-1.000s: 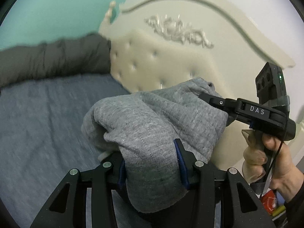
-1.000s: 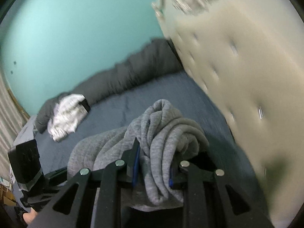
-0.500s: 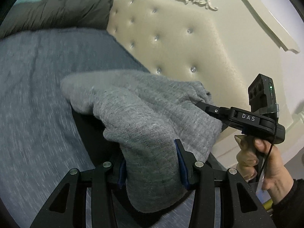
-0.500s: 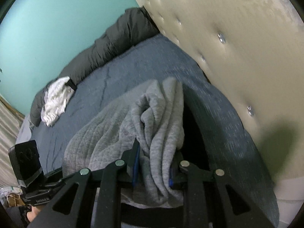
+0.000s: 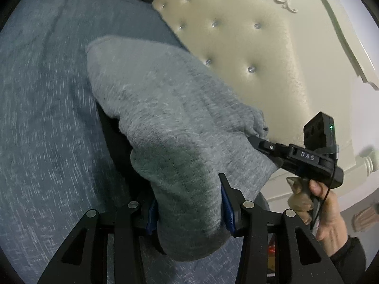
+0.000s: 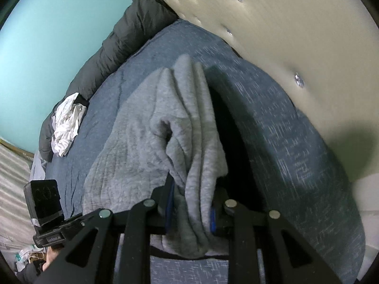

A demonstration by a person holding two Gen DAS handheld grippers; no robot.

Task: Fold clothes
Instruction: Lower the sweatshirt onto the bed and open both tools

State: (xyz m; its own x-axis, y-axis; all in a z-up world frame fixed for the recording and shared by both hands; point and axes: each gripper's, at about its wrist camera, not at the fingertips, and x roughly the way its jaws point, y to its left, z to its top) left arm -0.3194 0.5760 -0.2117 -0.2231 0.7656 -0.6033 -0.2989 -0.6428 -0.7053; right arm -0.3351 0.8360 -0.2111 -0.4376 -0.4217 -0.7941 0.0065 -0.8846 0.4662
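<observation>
While each hand-held gripper [image 5: 188, 201] [image 6: 189, 210] pinches the grey garment [image 5: 165, 118], bunched cloth hides its fingertips.

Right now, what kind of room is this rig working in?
Most likely a bedroom. A cream tufted headboard stands behind a bed with a blue-grey cover, and a dark duvet is bunched against a teal wall.
</observation>
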